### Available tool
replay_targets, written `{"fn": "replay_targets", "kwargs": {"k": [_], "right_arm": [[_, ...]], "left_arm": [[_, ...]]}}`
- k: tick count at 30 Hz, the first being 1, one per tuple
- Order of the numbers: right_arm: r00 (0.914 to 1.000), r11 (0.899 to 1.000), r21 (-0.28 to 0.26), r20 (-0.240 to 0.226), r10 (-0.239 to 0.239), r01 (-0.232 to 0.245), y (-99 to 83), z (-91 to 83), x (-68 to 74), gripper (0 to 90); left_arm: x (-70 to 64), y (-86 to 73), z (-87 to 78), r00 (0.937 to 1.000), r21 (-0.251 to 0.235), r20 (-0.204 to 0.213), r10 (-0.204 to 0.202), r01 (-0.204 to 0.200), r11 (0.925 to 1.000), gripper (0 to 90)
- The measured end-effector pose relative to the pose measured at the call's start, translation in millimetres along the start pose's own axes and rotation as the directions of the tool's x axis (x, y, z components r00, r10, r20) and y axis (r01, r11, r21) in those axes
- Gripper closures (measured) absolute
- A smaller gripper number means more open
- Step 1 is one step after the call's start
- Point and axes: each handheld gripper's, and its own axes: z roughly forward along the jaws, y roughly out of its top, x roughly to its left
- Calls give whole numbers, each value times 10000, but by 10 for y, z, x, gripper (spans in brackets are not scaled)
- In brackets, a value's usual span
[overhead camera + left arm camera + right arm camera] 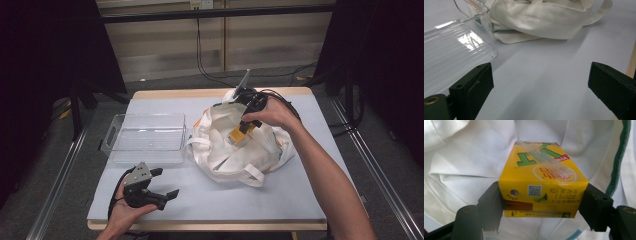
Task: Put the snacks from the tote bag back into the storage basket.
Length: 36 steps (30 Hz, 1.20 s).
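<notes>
A yellow drink carton (541, 182) with a wrapped straw on its face sits between the jaws of my right gripper (541, 205), which is shut on it. In the high view the carton (239, 134) hangs just over the mouth of a crumpled white cloth bag (235, 150) in the middle of the table, under my right gripper (246, 125). My left gripper (167, 182) rests low near the front left of the table, jaws open and empty. In the left gripper view its jaws stand wide apart over bare table, with the bag (536, 20) ahead.
A clear plastic bin (145, 135) stands left of the bag, its corner close to the left jaw (461, 37). The grey-blue tabletop (260, 195) has a wooden front edge. Black cables trail off the far side behind the bag.
</notes>
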Motion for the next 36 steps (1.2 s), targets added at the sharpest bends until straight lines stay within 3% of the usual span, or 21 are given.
{"fn": "replay_targets", "kwargs": {"k": [7, 12, 20, 26, 28, 29, 31, 36], "right_arm": [[10000, 9960, 895, -27, 4, -1, 172, 104, 31, 277], [10000, 9958, 917, 56, 45, -50, 274, 128, 34, 276], [10000, 9996, 287, -52, 57, -55, 323, 139, 26, 269], [9996, 9982, -564, -214, 195, -207, 294, 138, 13, 243], [9992, 9971, -738, -353, 160, -186, 286, 156, 24, 197], [9994, 9970, -756, -308, 162, -185, 283, 166, 28, 184], [9991, 9963, -814, -342, 264, -291, 277, 192, 28, 113], [9991, 9914, -1279, -364, 220, -265, 252, 161, 32, 74]], "left_arm": [[-3, -8, -10, 9999, -12, 33, -111, 111, 9999, 59], [-9, -3, 0, 10000, -25, 80, -60, 61, 10000, 60], [-8, -3, -10, 10000, -31, 50, -80, 81, 10000, 60], [-6, -5, -2, 9999, -5, 81, -98, 98, 10000, 59], [-15, -6, 4, 9998, -46, 85, -162, 162, 9999, 59], [-4, -4, -2, 10000, 49, 45, 8, -8, 10000, 60], [-12, -5, 4, 9999, -46, 36, -125, 125, 9999, 59], [1, -7, -7, 10000, 56, 6, -34, 34, 10000, 59]]}}
